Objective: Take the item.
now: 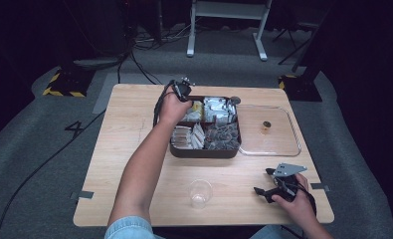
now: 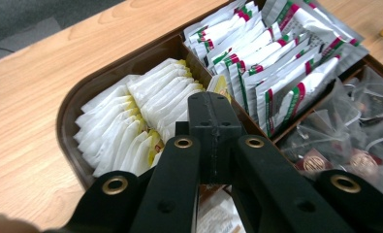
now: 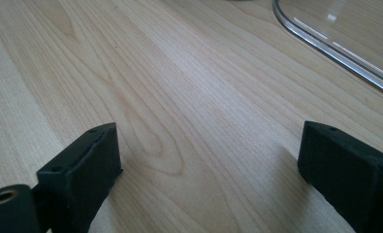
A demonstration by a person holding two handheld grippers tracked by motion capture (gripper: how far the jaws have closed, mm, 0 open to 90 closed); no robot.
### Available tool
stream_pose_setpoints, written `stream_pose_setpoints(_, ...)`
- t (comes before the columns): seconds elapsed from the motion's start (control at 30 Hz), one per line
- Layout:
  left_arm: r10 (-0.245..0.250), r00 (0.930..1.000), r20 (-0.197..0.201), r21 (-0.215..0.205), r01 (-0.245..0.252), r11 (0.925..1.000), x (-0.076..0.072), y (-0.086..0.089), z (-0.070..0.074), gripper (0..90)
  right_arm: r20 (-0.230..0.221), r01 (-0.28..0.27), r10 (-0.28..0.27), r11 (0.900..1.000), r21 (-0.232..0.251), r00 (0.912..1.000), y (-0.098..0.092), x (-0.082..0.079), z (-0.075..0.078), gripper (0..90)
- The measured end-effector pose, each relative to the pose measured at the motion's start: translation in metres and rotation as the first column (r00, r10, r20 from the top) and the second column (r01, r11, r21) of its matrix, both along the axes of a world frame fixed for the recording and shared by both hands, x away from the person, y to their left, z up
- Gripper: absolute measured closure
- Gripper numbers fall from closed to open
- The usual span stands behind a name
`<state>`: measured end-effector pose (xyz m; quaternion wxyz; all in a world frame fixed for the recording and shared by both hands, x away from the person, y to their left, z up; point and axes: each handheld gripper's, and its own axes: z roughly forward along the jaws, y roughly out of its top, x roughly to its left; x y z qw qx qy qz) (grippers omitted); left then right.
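Observation:
A dark brown compartment tray (image 1: 204, 153) holds white sachets with yellow tags (image 2: 131, 121), red, green and silver packets (image 2: 276, 63) and clear-wrapped items (image 2: 344, 141). My left gripper (image 2: 211, 99) hangs over the white sachet compartment at the tray's far left (image 1: 186, 92). Its jaws are shut, and a corner of a white and yellow sachet (image 2: 219, 85) sticks out past their tip. My right gripper (image 1: 262, 181) rests low over bare wood near the table's front right. It stands open, with nothing between its jaws (image 3: 208, 165).
A clear plastic lid (image 1: 278, 144) lies right of the tray, with a small brown object (image 1: 266, 126) on it; its rim (image 3: 334, 48) runs ahead of the right gripper. A clear cup (image 1: 200, 193) stands near the front edge. Dark floor and cables surround the table.

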<state>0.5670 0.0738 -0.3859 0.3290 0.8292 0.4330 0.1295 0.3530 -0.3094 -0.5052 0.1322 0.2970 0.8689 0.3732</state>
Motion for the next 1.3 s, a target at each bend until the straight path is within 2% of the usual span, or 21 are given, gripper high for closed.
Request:
stream_pose_setpoints(0.07, -0.011, 0.9998, 0.018, -0.018, 0.011, 0.9998, -0.007, 0.005, 0.008, 90.0, -0.005, -0.001, 0.001, 1.0, 0.005, 1.0, 0.0, 0.0, 0.0, 8.6)
stream_pose_setpoints(0.3, -0.063, 0.9967, 0.052, -0.027, 0.064, 0.9976, -0.025, 0.016, 0.028, 90.0, -0.005, -0.002, 0.002, 1.0, 0.005, 1.0, 0.0, 0.0, 0.0, 8.7)
stream_pose_setpoints(0.67, -0.15, 0.9828, 0.108, -0.067, 0.158, 0.9853, -0.074, 0.035, 0.055, 90.0, -0.002, -0.009, 0.009, 1.0, 0.002, 1.0, -0.001, 0.001, 0.0, 8.7)
stream_pose_setpoints(0.73, -0.17, 0.9785, 0.117, -0.058, 0.178, 0.9824, -0.082, 0.037, 0.06, 90.0, -0.002, -0.008, 0.008, 1.0, 0.002, 1.0, -0.001, 0.0, 0.0, 8.7)
stream_pose_setpoints(0.87, -0.217, 0.9669, 0.134, -0.065, 0.227, 0.9716, -0.101, 0.04, 0.069, 90.0, -0.002, -0.008, 0.008, 1.0, 0.001, 1.0, -0.001, 0.0, 0.0, 8.7)
stream_pose_setpoints(0.9, -0.24, 0.9597, 0.145, -0.073, 0.253, 0.9647, -0.11, 0.04, 0.073, 90.0, -0.002, -0.008, 0.008, 1.0, 0.001, 1.0, -0.001, 0.0, 0.0, 8.8)
stream_pose_setpoints(0.93, -0.24, 0.9597, 0.145, -0.073, 0.253, 0.9647, -0.11, 0.04, 0.073, 90.0, -0.002, -0.008, 0.008, 1.0, 0.001, 1.0, -0.001, 0.0, 0.0, 8.9)
stream_pose_setpoints(1.3, -0.343, 0.918, 0.198, -0.101, 0.368, 0.9245, -0.161, 0.041, 0.081, 90.0, -0.002, -0.01, 0.01, 1.0, 0.001, 1.0, -0.001, 0.0, 0.0, 9.0)
